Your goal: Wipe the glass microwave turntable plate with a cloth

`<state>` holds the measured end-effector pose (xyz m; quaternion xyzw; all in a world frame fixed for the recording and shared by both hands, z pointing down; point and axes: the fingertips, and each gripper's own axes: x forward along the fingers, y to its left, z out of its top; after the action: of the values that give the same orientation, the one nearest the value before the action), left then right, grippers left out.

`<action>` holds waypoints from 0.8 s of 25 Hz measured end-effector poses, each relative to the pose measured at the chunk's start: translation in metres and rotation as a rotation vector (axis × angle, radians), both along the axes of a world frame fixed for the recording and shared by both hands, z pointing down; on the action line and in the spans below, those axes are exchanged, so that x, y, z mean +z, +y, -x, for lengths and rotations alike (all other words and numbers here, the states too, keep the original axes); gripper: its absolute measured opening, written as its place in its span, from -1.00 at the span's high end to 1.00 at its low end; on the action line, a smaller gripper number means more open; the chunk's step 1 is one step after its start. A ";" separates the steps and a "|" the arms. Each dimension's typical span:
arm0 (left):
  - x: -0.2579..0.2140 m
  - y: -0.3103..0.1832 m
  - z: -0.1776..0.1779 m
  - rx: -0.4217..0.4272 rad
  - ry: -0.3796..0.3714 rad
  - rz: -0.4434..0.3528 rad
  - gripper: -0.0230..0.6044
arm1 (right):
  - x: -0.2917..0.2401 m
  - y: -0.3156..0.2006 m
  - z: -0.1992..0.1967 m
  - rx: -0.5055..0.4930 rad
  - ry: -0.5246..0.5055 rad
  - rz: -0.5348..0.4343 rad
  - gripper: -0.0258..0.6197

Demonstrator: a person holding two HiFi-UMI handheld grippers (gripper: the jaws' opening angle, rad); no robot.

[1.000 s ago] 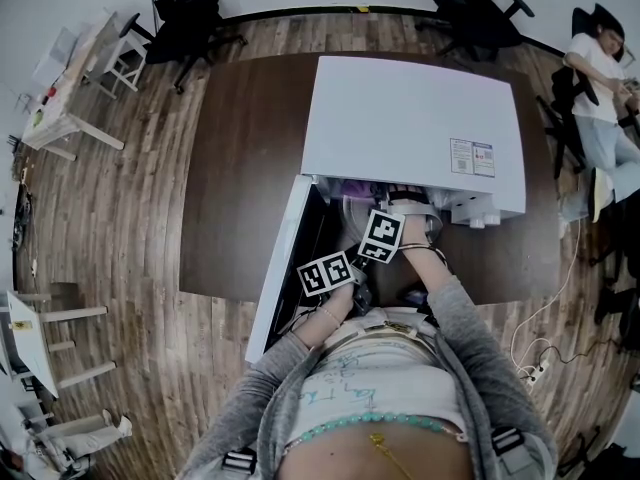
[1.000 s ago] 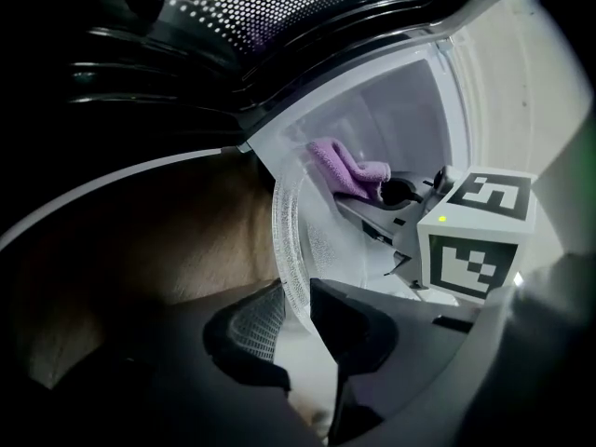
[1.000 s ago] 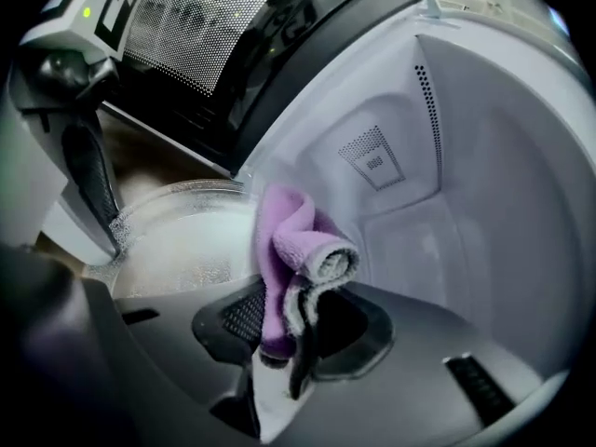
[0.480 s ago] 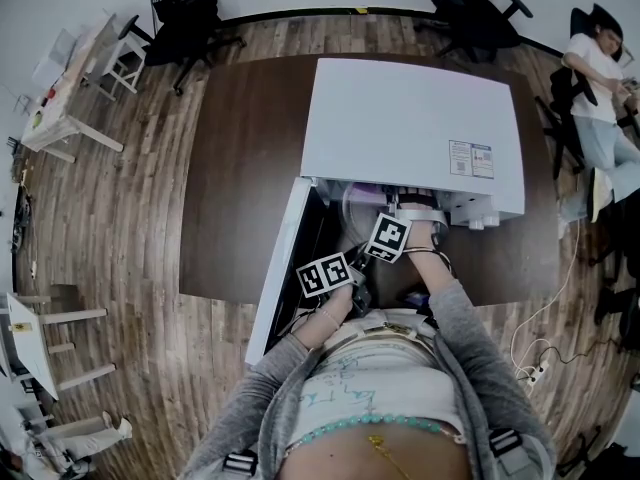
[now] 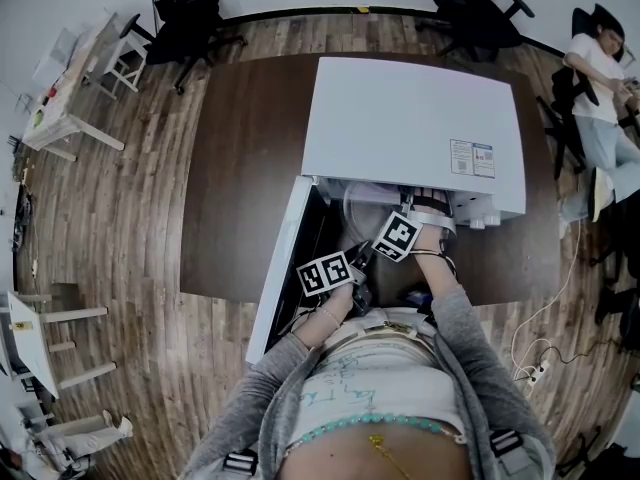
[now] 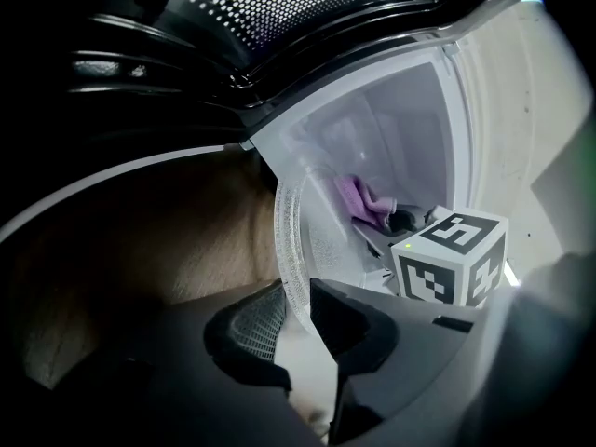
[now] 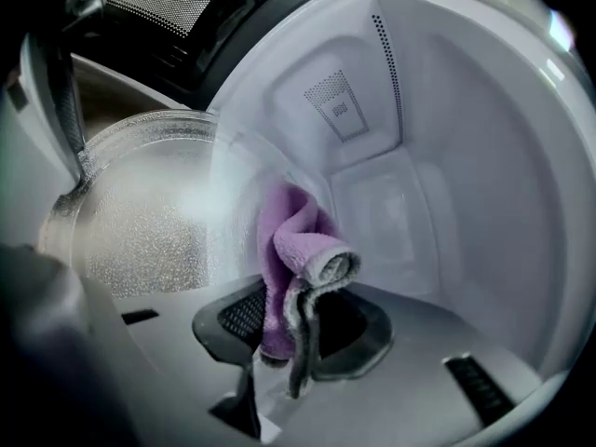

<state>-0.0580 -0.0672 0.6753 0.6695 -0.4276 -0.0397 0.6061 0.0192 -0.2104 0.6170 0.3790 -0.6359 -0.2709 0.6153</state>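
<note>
The glass turntable plate (image 6: 312, 231) stands on edge in front of the open microwave's cavity (image 7: 447, 156). My left gripper (image 6: 293, 319) is shut on its near rim, one pad on each face. In the right gripper view the plate (image 7: 140, 212) fills the left side. My right gripper (image 7: 293, 319) is shut on a folded purple cloth (image 7: 289, 240), which sticks up past the jaws right beside the plate's face; whether it touches the glass I cannot tell. The left gripper view shows the cloth (image 6: 358, 198) behind the plate, with the right gripper's marker cube (image 6: 452, 264) below it.
The white microwave (image 5: 410, 128) sits on a dark table (image 5: 240, 168), its door (image 5: 275, 268) swung open to the left. Office chairs (image 5: 185, 13) stand beyond the table. A person (image 5: 600, 78) sits at the far right. A cable and power strip (image 5: 530, 368) lie on the floor.
My right gripper has shifted to the right with the cloth, across the microwave's opening. The left gripper and the plate have stayed put.
</note>
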 end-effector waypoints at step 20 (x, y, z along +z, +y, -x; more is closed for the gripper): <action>0.000 0.001 0.001 -0.007 0.012 0.001 0.67 | 0.009 0.030 -0.036 0.115 -0.012 0.089 0.54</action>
<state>-0.0588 -0.0665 0.6749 0.6674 -0.4265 -0.0456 0.6087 0.0556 -0.1803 0.6262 0.3890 -0.6282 -0.2044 0.6421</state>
